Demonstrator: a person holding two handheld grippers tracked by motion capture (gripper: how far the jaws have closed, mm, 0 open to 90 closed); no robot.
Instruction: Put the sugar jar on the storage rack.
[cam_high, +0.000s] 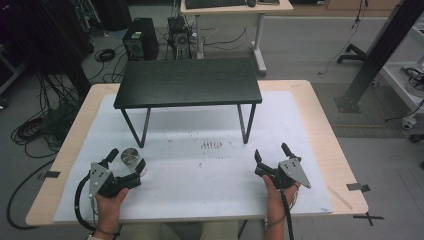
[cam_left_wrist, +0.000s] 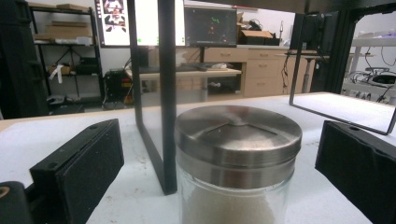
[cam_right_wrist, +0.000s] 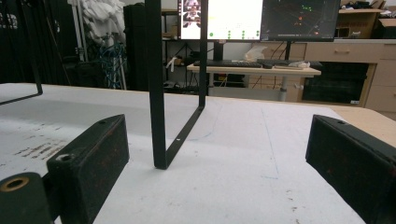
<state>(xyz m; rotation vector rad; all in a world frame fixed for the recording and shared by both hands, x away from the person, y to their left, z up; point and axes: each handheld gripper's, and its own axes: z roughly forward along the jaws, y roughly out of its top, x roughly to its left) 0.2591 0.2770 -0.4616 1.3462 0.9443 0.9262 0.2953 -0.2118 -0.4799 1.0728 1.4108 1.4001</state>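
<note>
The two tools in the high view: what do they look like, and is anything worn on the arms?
Both are black. The left tool and the right tool each have two blocky, dark-padded jaws, a grey three-cornered plate with small holes on top, and a black cable trailing back along the forearm. The left hand shows a dark band at the wrist; no sleeves are visible.

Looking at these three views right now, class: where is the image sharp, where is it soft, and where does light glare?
High view: dim, even light, soft shadow under the black shelf. Left gripper view: the jar looms close, its steel lid catching a sheen; the monitor behind glares white. Right gripper view: shelf leg crisp, bright screen washed out.
</note>
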